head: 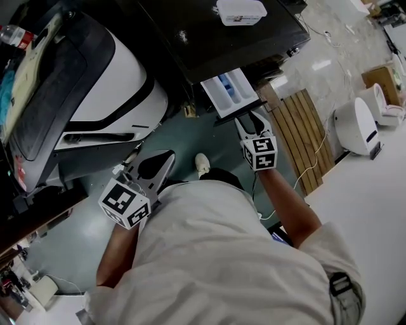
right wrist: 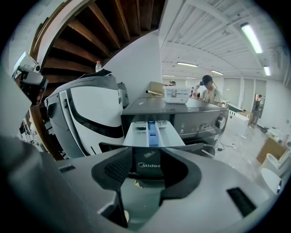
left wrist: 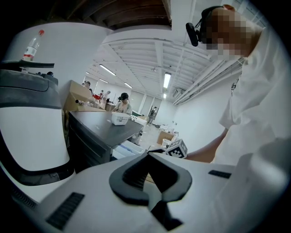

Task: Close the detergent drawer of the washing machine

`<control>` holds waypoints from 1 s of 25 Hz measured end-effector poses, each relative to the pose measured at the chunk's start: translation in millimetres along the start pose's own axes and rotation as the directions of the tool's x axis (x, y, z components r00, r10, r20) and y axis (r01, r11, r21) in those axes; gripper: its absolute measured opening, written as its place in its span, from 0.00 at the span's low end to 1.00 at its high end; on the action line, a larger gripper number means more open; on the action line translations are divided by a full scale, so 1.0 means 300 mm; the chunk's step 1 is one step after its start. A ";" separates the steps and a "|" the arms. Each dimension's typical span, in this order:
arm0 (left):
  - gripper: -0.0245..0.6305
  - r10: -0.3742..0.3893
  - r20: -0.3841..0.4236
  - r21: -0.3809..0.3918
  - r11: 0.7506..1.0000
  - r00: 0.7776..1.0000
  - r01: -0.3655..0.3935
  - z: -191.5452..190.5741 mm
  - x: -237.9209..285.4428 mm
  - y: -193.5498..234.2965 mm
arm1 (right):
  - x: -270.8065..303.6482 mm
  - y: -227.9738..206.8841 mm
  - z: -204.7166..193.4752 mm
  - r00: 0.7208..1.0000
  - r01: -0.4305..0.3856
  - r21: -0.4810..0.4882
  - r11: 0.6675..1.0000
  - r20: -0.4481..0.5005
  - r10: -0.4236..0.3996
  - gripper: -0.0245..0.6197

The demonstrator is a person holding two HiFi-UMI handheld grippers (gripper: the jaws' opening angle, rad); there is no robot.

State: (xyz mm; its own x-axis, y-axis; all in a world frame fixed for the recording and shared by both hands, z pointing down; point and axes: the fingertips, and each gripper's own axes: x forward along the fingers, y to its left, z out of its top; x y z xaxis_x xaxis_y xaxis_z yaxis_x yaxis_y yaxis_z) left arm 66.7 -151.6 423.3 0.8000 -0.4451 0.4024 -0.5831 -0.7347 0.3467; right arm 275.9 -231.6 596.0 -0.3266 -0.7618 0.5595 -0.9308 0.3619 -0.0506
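The dark washing machine (head: 209, 32) has its detergent drawer (head: 229, 92) pulled out; the tray is pale with a blue middle compartment (right wrist: 153, 132). My right gripper (head: 249, 115) is right at the drawer's dark front panel (right wrist: 150, 166), which fills the gap between its jaws. Those jaws (right wrist: 144, 152) stand open, and I cannot tell whether the tips touch the panel. My left gripper (head: 170, 154) hangs lower and to the left, away from the drawer. Its fingertips (left wrist: 148, 155) meet, with nothing held.
A big white and black machine (head: 108, 89) stands left of the washer. A white box (head: 241, 11) sits on the washer's top. A wooden slatted pallet (head: 304, 127), a round white appliance (head: 355, 124) and a white table (head: 374, 203) lie to the right.
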 end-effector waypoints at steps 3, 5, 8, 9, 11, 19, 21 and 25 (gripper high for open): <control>0.03 0.001 0.003 0.002 1.000 1.000 -0.001 0.005 0.003 -0.008 | -0.001 0.000 0.002 1.000 -0.001 -0.005 1.000 -0.001 0.001 0.31; 0.03 0.000 0.005 0.005 1.000 1.000 0.000 0.011 0.004 -0.012 | 0.001 0.000 0.004 1.000 -0.003 -0.010 1.000 0.000 0.003 0.31; 0.03 -0.001 0.002 0.009 1.000 1.000 0.001 0.007 0.001 -0.018 | 0.002 -0.004 0.003 1.000 -0.005 -0.012 1.000 0.000 0.005 0.31; 0.03 0.000 0.002 0.010 1.000 1.000 -0.001 0.006 -0.001 -0.020 | 0.004 -0.005 0.004 1.000 -0.005 -0.011 1.000 0.000 0.005 0.31; 0.03 0.006 0.004 0.010 1.000 1.000 -0.006 0.007 -0.004 -0.023 | 0.010 -0.007 0.009 1.000 -0.008 -0.013 1.000 0.001 0.008 0.31; 0.03 0.023 0.011 0.016 1.000 1.000 -0.023 0.015 -0.013 -0.033 | 0.043 -0.006 0.036 1.000 -0.019 -0.033 0.999 0.008 0.020 0.31; 0.03 0.029 0.011 0.012 1.000 1.000 -0.029 0.012 -0.014 -0.031 | 0.046 -0.010 0.039 1.000 -0.018 -0.032 0.999 0.010 0.018 0.31; 0.03 0.036 0.014 0.009 0.999 0.999 -0.036 0.009 -0.014 -0.028 | 0.052 -0.011 0.040 1.000 -0.017 -0.029 0.999 0.013 0.017 0.31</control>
State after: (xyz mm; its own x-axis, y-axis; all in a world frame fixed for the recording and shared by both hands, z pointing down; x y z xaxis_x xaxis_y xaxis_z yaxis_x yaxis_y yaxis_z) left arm 68.4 -145.0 416.4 0.7806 -0.4783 0.4024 -0.6102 -0.7227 0.3247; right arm 272.0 -251.1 595.0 -0.3445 -0.7627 0.5474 -0.9202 0.3898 -0.0359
